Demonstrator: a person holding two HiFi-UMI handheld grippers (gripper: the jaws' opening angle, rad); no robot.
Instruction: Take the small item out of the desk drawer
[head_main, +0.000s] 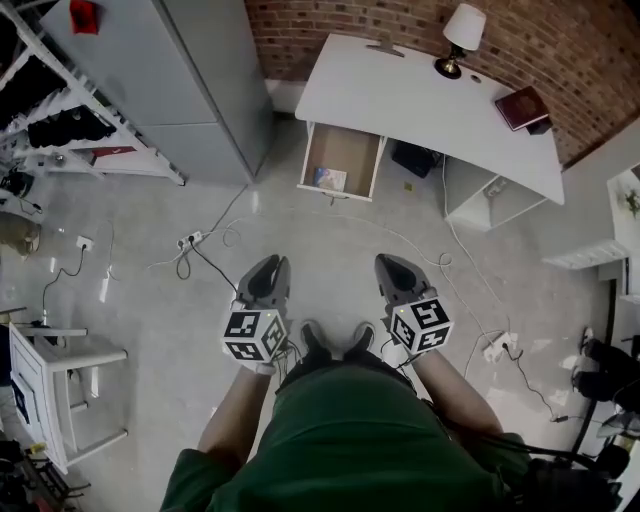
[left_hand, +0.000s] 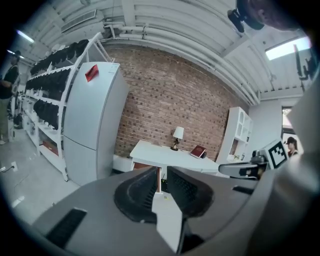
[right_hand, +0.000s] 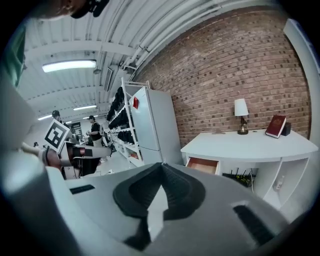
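I hold my left gripper (head_main: 268, 262) and right gripper (head_main: 392, 262) side by side, tipped slightly down over the floor (head_main: 150, 300), well apart from the desk (head_main: 400, 100). The left jaws stand a little apart, nothing between them. The right jaws meet, empty. The item (head_main: 330, 179), small, white and blue, lies in the open drawer (head_main: 346, 148) near its front edge. Its print is too small to read.

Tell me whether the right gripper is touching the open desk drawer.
Apart. The head view shows a wide stretch of floor between the right gripper and the drawer.
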